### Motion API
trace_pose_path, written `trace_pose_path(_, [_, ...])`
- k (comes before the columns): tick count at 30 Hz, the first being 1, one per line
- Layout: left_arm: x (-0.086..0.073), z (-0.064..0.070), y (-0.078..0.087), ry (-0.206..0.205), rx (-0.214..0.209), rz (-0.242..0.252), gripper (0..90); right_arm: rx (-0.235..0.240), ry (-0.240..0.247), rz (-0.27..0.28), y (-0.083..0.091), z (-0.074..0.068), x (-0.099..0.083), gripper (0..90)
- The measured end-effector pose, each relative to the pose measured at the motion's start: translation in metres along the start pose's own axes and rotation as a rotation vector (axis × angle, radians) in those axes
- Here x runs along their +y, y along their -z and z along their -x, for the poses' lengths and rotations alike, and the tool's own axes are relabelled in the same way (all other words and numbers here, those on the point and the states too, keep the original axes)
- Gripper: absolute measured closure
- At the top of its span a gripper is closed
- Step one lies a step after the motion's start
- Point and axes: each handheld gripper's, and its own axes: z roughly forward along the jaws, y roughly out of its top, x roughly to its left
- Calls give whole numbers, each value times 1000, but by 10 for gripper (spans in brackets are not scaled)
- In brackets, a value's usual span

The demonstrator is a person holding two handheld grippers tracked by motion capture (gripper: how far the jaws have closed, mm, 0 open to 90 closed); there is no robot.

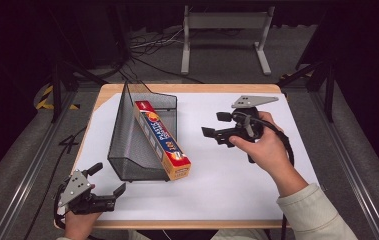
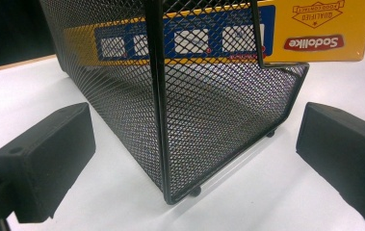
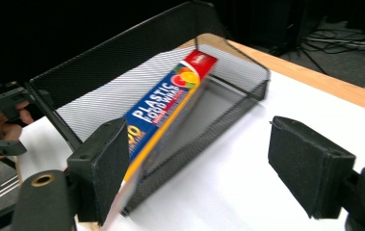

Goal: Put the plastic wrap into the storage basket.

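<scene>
box of wrap leaning in the mesh tray, both claws empty

at the left the left claw (image 1: 108,179) hangs by the near corner of the desk (image 1: 237,190), jaws apart and holding nothing, aimed at the near end of the black mesh tray (image 1: 127,135). the plastic wrap box (image 1: 163,140) lies tilted along the tray's right, low wall, its near end sticking out past the tray's corner. to the right the right claw (image 1: 216,124) hovers over the white sheet, jaws spread wide, empty, facing the box from well apart. i'd guess the box is what's being handled. if so, best to steady the tray with the left claw and close the right squarely on the box's long sides, or the light tray may slide.
</scene>
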Motion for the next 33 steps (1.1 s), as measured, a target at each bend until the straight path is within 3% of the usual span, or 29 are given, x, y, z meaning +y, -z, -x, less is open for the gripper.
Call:
trace_pose_path(7, [0, 1, -1, 5, -2, -4, 8, -41, -25, 21, 29, 17, -15, 229])
trace_pose_path(14, [0, 3, -1, 1, -2, -7, 8, -78, -35, 50, 47, 33, -36, 218])
trace_pose_path(16, [1, 2, -1, -7, -2, -8, 8, -95, -45, 53, 48, 38, -43, 218])
trace_pose_path(18, [1, 2, -1, -9, -1, -5, 8, -130, -24, 35, 48, 41, -52, 215])
trace_pose_path(33, [0, 2, -1, -6, -4, -5, 7, -167, -16, 106, 51, 51, -114, 202])
